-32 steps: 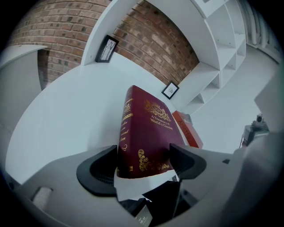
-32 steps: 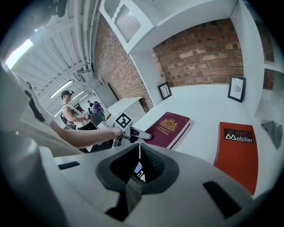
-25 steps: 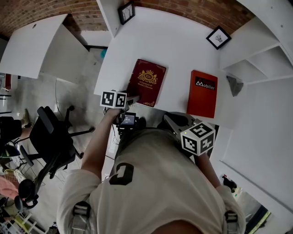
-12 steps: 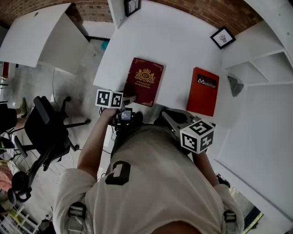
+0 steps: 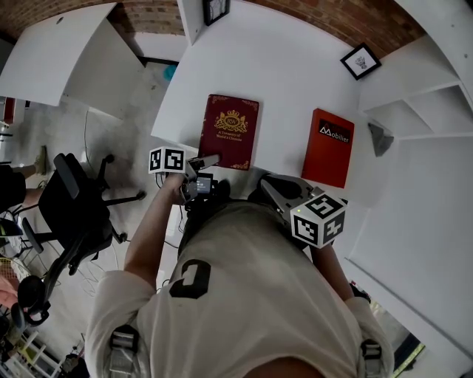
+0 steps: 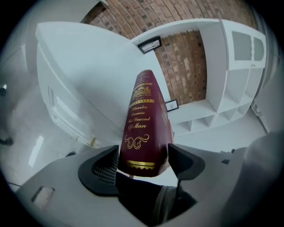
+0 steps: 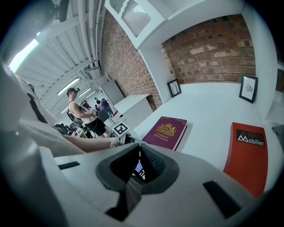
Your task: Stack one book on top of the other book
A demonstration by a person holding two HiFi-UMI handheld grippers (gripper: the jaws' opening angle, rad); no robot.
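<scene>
A maroon book (image 5: 229,131) with a gold crest lies on the white table (image 5: 288,81), near its front left edge. A red book (image 5: 328,146) lies flat to its right, apart from it. My left gripper (image 5: 207,161) is at the maroon book's near end. In the left gripper view the spine (image 6: 144,119) stands between the jaws of the left gripper (image 6: 143,157), which have just been closing, and both pads touch the covers. My right gripper (image 5: 275,189) hovers shut and empty near the table's front edge, short of both books. The right gripper view shows the right gripper (image 7: 139,148), the maroon book (image 7: 166,131) and the red book (image 7: 246,153).
Two framed pictures (image 5: 361,60) (image 5: 216,9) stand at the table's back. White shelving (image 5: 421,96) rises on the right. An office chair (image 5: 77,214) and another white table (image 5: 66,63) are to the left. People (image 7: 82,117) stand far off.
The maroon book has turned from slanted to nearly square with the table's front. The left gripper has rolled and shifted slightly left at the book's end. The right gripper has stayed put.
</scene>
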